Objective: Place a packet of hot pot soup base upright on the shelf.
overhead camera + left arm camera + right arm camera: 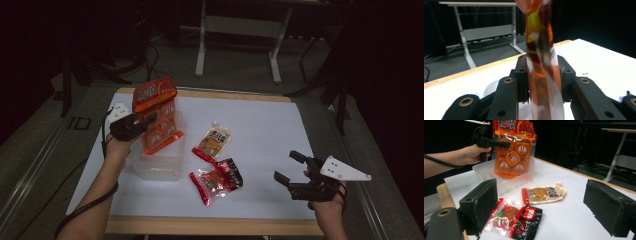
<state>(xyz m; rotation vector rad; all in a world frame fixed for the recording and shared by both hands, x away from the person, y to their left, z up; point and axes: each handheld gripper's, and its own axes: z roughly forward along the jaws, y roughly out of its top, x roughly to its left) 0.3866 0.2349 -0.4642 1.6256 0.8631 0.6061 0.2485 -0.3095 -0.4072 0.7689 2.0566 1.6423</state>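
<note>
While left gripper (145,121) clamps orange packet (159,120) upright over tub (159,167), table edge well apart

Orange snack bag (156,117), red top band, white characters. Clear plastic bin (159,165). Tan-and-red pouch (214,141). Red-black packet (217,180). White desk (270,135), wood-coloured edge. Black jaws.

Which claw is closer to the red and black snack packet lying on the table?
Right. The right claw hovers open just beside the red and black snack packet; the left claw grips the orange bag over the clear bin.
</note>
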